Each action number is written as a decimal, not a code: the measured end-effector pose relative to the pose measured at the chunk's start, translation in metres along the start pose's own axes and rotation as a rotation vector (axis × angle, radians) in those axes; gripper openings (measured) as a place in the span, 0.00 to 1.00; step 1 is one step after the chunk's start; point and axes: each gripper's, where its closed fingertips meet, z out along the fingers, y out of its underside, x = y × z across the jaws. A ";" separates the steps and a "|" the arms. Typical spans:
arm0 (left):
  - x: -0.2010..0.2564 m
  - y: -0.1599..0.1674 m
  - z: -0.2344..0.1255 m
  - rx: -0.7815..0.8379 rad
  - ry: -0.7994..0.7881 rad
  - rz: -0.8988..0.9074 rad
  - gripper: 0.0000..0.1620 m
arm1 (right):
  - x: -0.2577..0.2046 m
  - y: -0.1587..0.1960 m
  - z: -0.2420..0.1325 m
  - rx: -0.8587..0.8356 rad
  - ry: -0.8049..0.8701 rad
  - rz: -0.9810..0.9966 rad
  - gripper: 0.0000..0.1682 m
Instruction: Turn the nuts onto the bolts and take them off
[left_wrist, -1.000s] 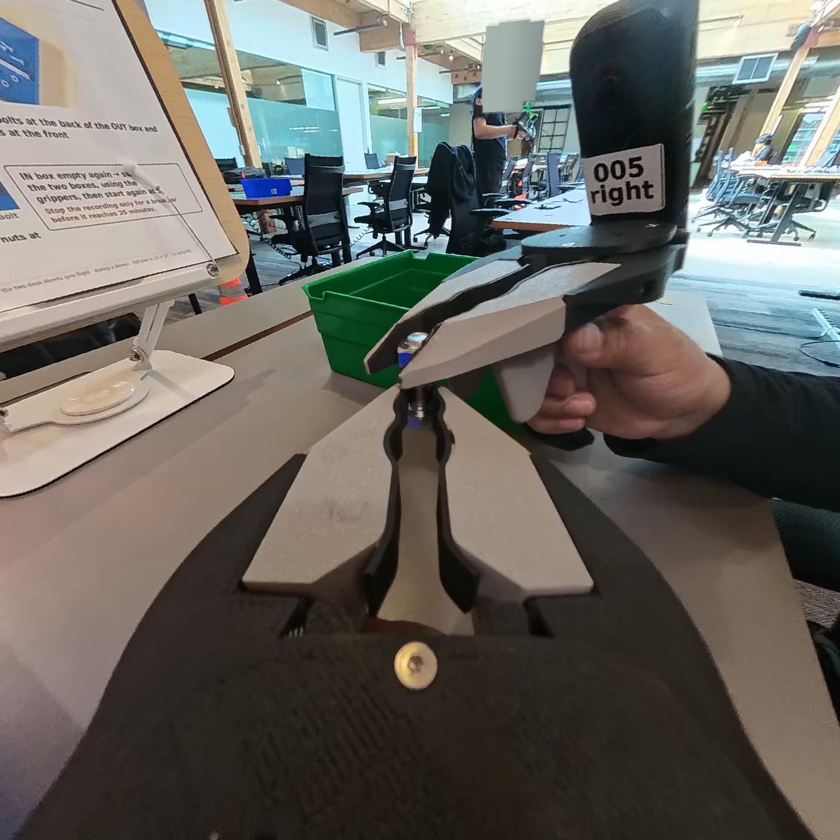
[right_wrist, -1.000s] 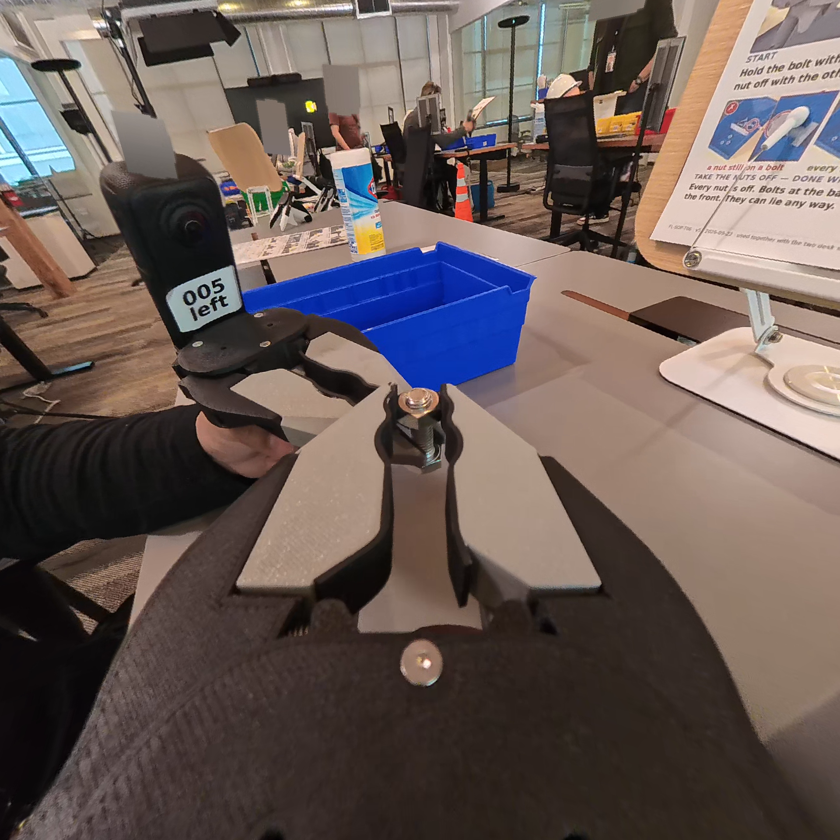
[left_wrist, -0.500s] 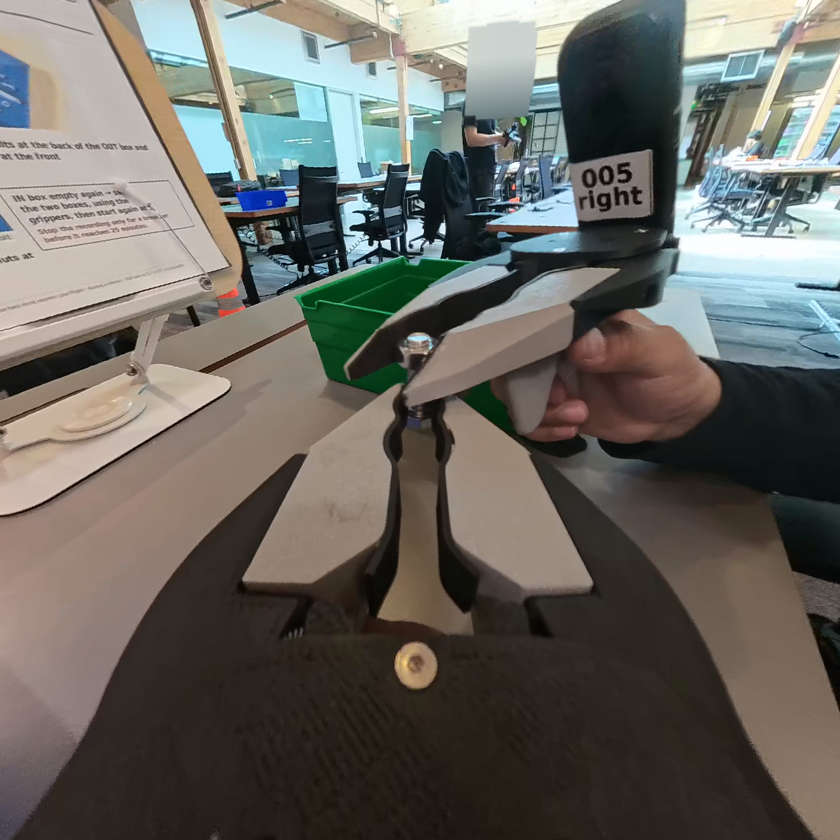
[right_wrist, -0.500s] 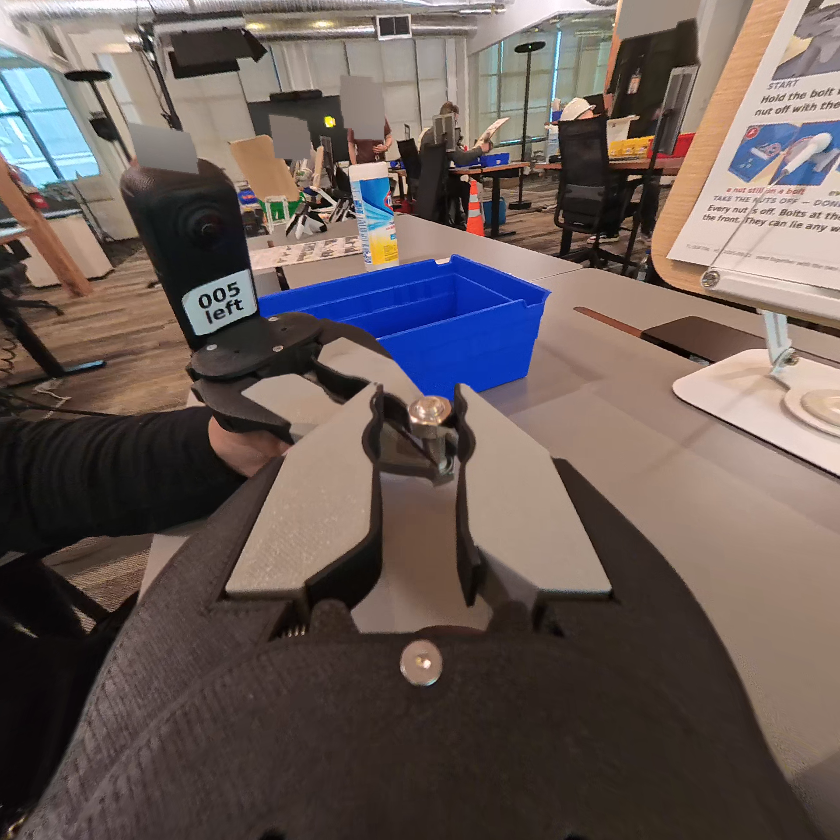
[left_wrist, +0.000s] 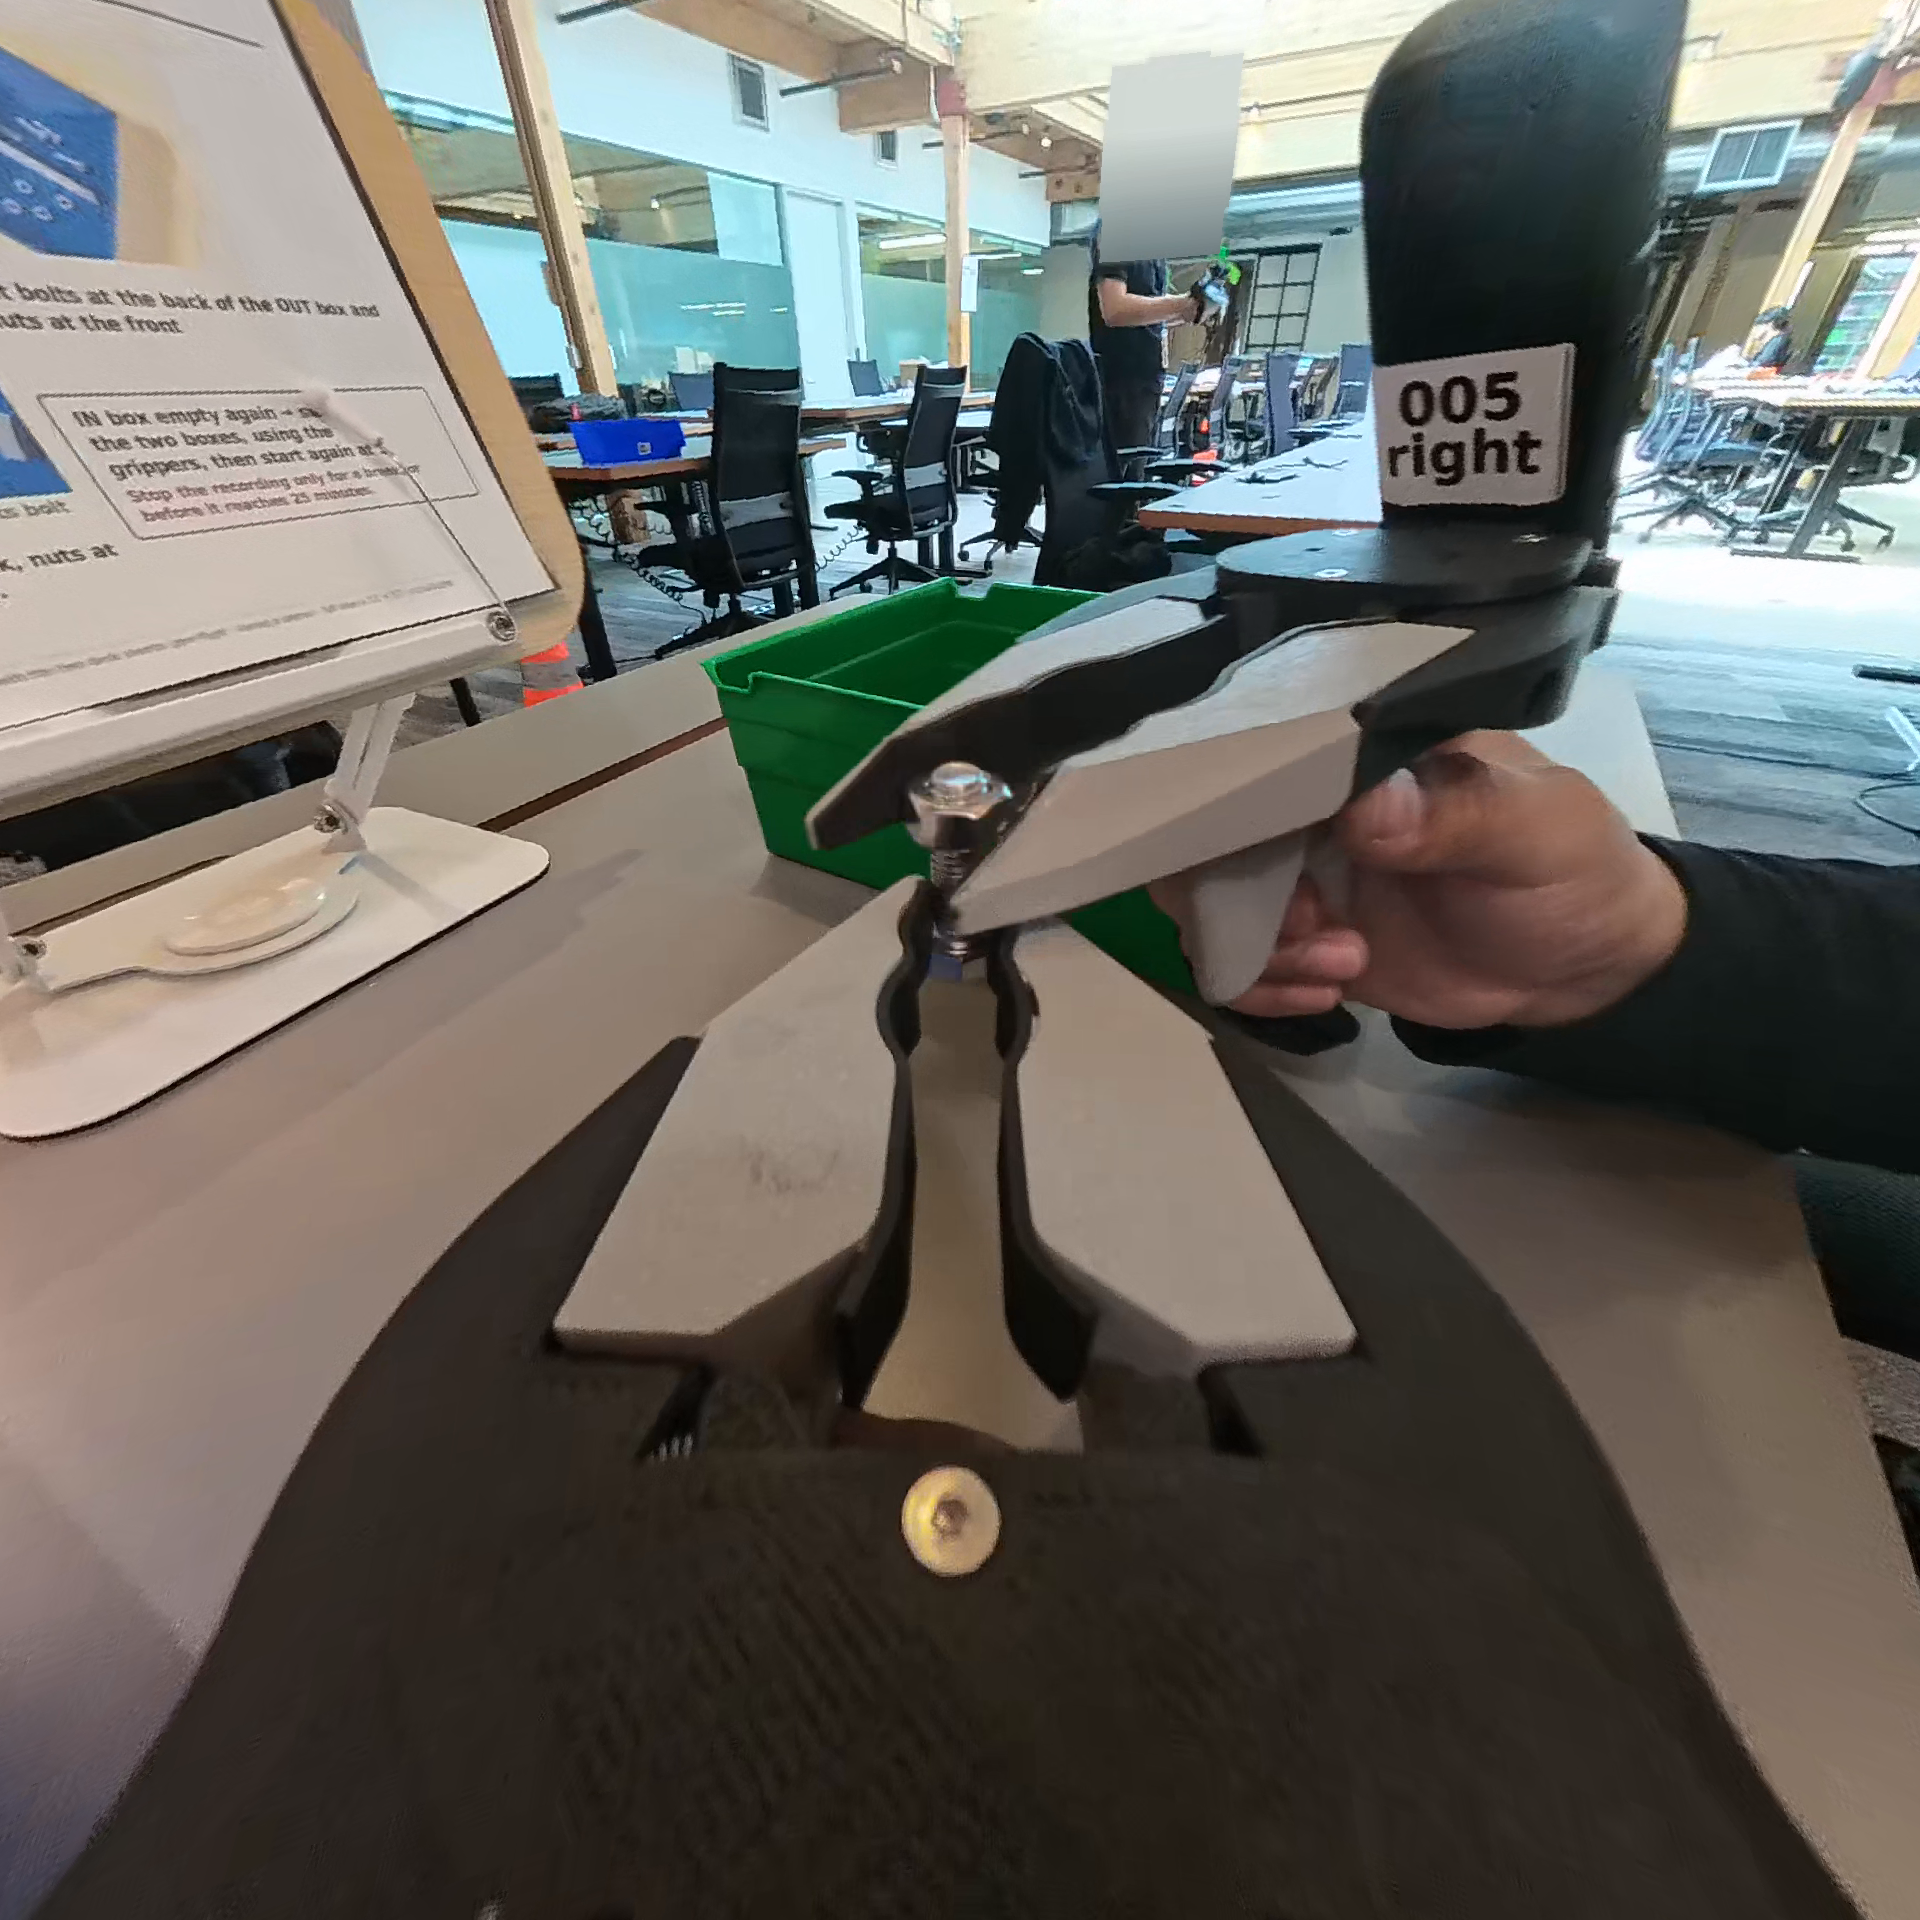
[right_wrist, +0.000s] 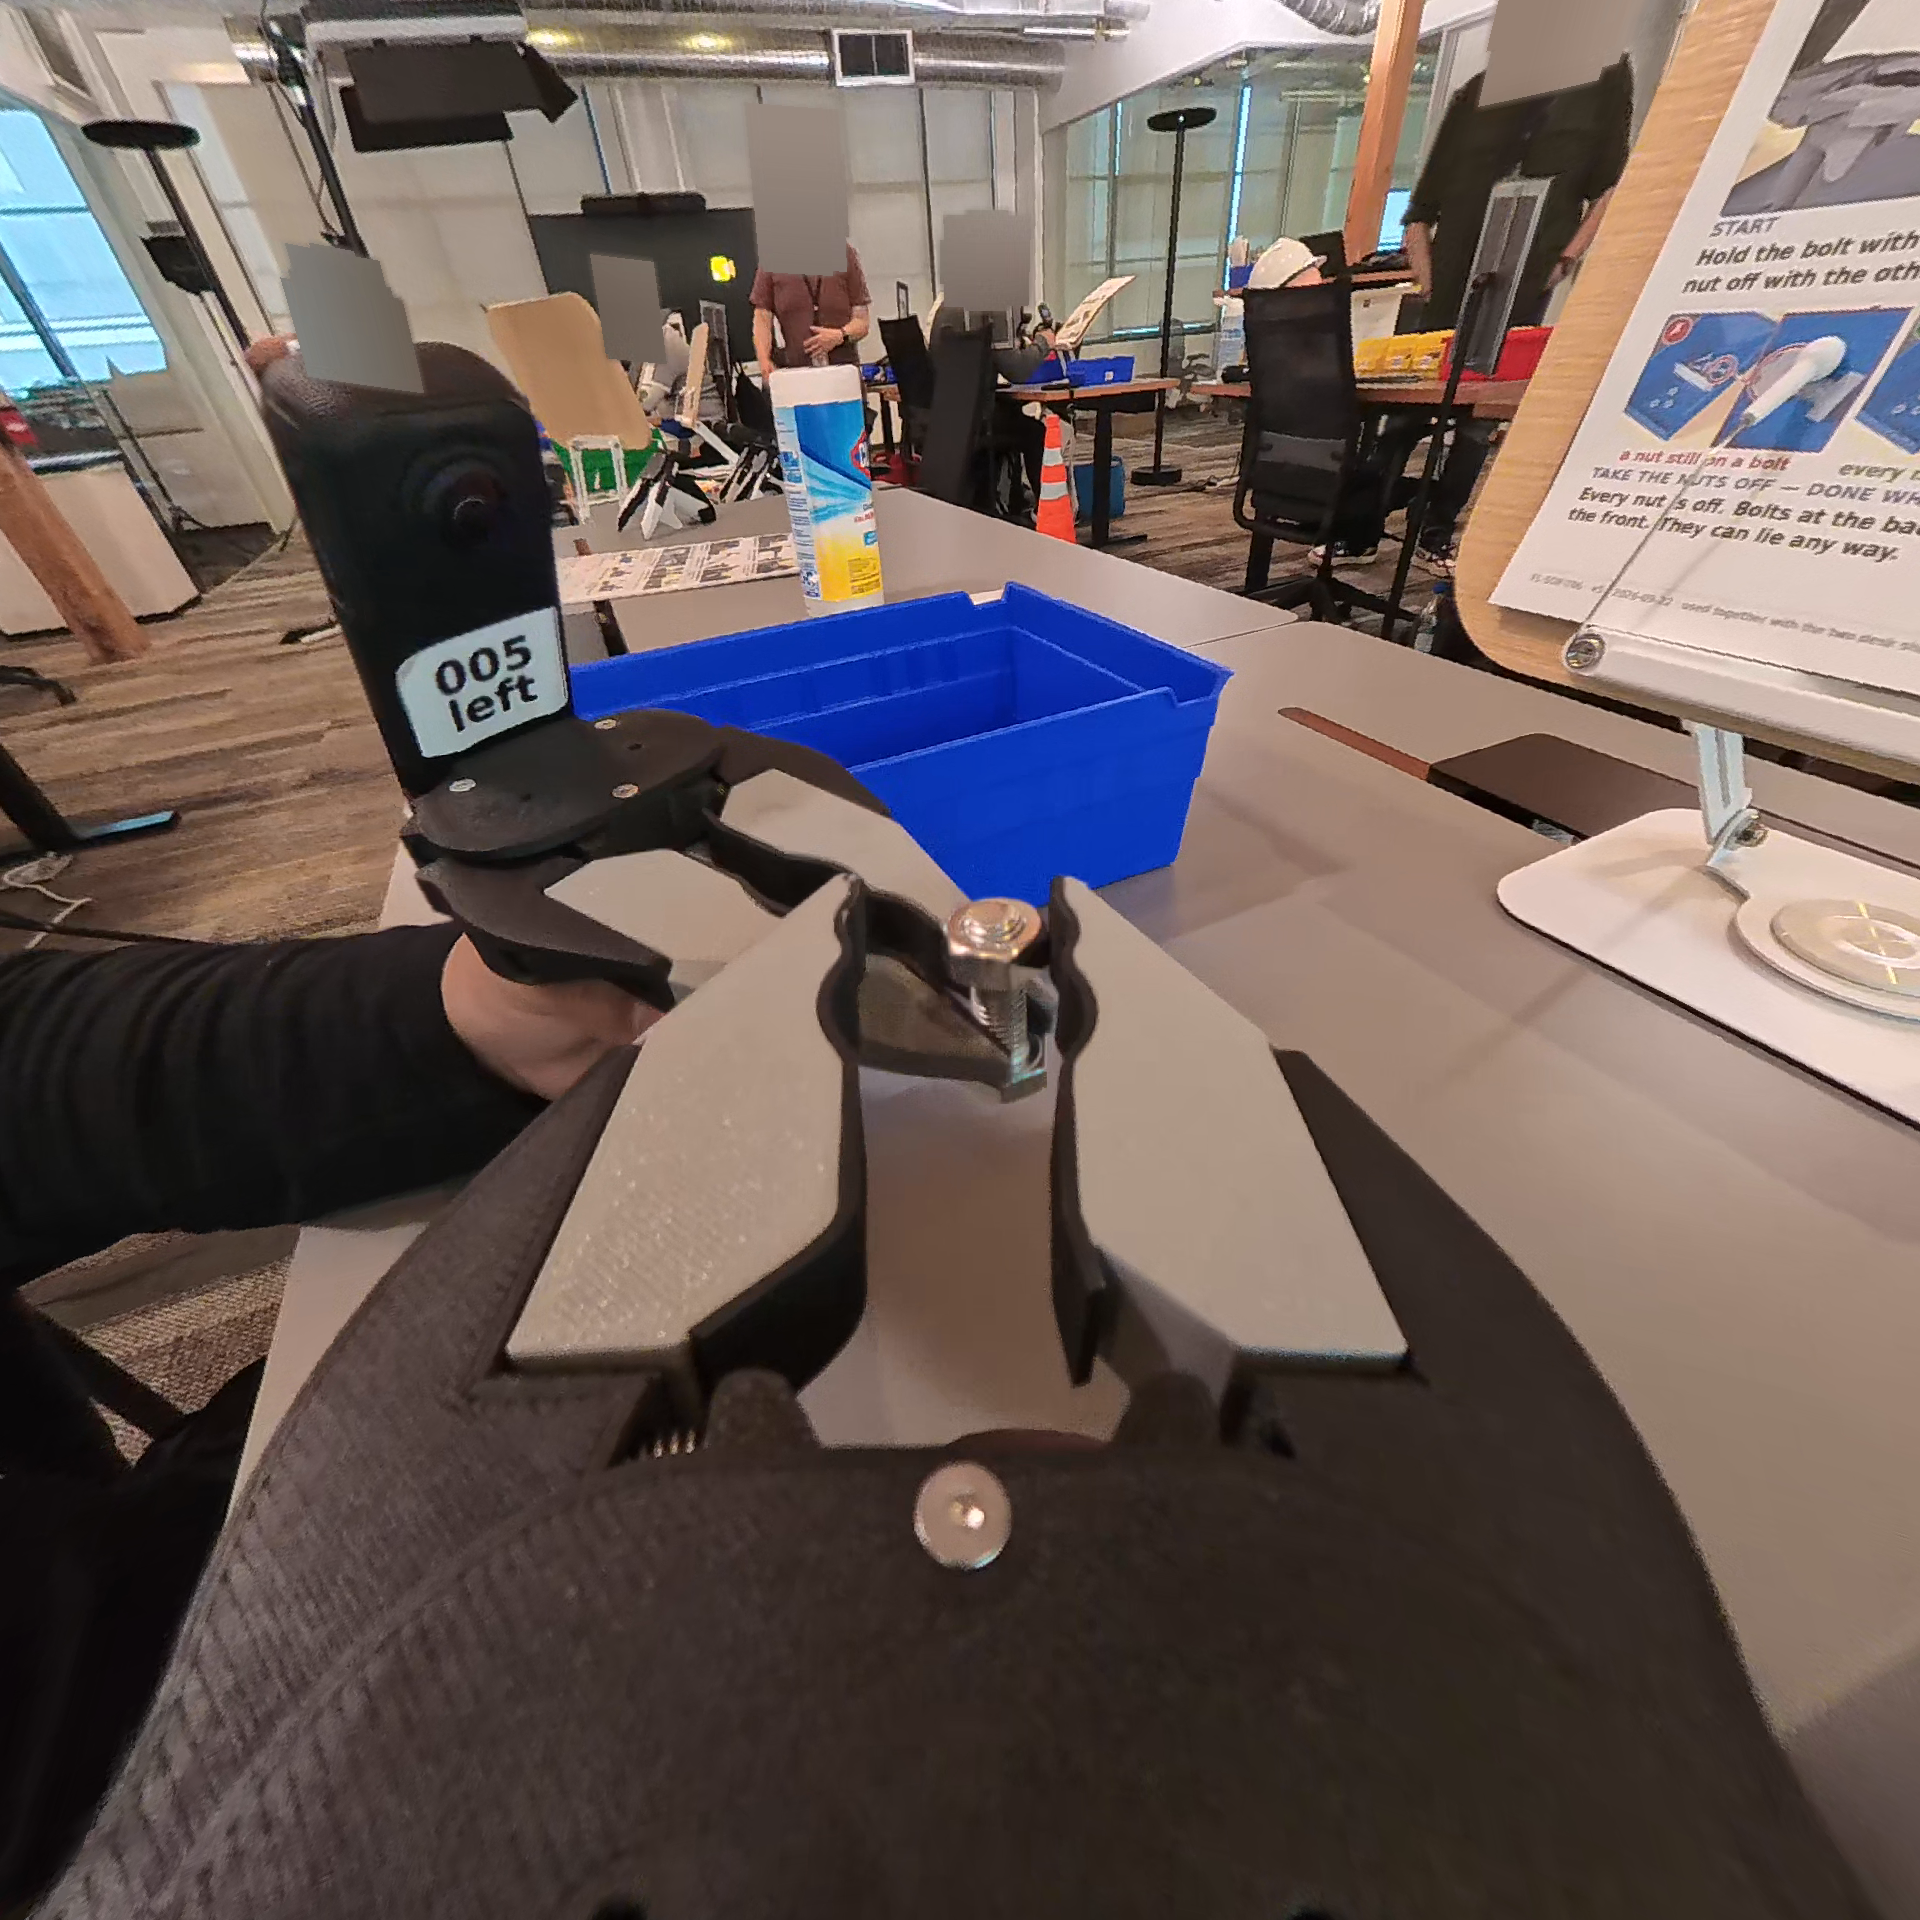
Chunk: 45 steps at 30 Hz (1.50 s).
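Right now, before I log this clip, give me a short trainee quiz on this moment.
1. True or false: the bolt stands head up.
2. In the right wrist view, the bin behind the left gripper is: A green, B blue, C white?
3. What does the left gripper clamp?
Key: 1 true. 2 B. 3 the nut at the bolt's lower end.
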 end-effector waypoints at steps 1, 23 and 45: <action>0.000 0.000 0.000 -0.005 -0.001 0.005 0.04 | 0.000 0.001 0.000 -0.005 0.005 -0.006 0.20; -0.021 0.001 -0.005 0.000 -0.060 -0.075 0.04 | 0.007 -0.007 -0.006 0.033 0.035 -0.002 0.22; 0.009 0.005 0.003 -0.021 0.051 -0.012 0.04 | -0.006 0.005 0.005 -0.014 -0.029 0.001 0.23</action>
